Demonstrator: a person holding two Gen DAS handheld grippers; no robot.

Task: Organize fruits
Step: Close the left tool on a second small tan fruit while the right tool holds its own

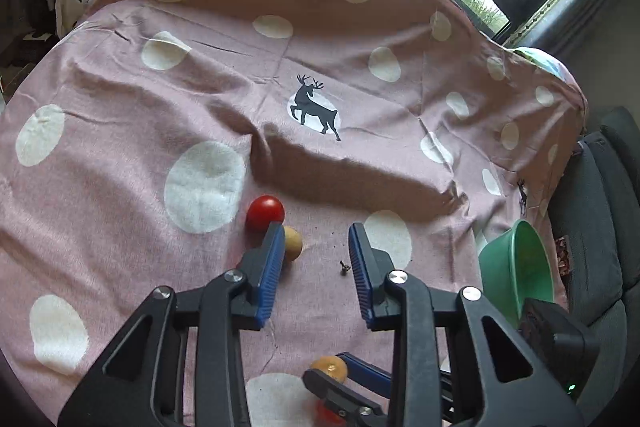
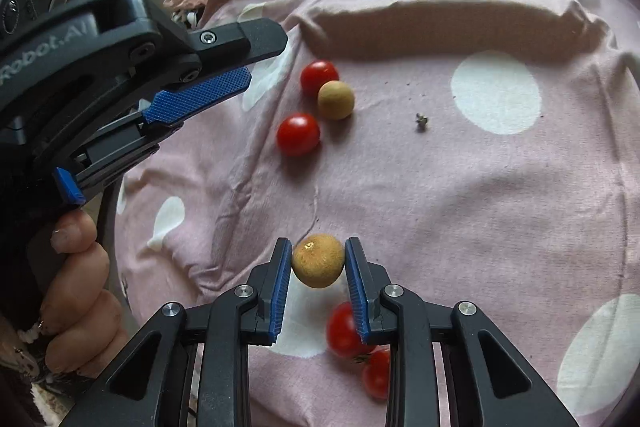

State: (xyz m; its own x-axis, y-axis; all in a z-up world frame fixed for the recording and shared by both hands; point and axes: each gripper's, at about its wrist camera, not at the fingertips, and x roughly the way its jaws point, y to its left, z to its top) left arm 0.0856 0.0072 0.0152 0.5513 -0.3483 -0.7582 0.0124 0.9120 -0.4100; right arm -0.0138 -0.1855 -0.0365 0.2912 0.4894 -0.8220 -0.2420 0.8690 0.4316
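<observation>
Small fruits lie on a pink dotted cloth [image 2: 440,207]. My right gripper [image 2: 318,245] is shut on a tan round fruit [image 2: 318,263] and holds it just above the cloth; the left wrist view shows the same held fruit [image 1: 330,367] at the bottom. Two red tomatoes [image 2: 344,329] lie beneath that gripper. Farther off sit two tomatoes [image 2: 298,134] and a second tan fruit [image 2: 336,99]. My left gripper [image 1: 316,239] stands open with nothing between its pads. Its left finger half hides that second tan fruit [image 1: 294,243], beside a tomato [image 1: 265,213].
A green plastic bowl [image 1: 516,267] stands tilted at the cloth's right edge, beside a grey seat [image 1: 592,227]. A small dry stem [image 1: 344,267] lies on the cloth. A long fold [image 1: 340,171] crosses the cloth. A person's hand [image 2: 76,287] grips the left gripper's handle.
</observation>
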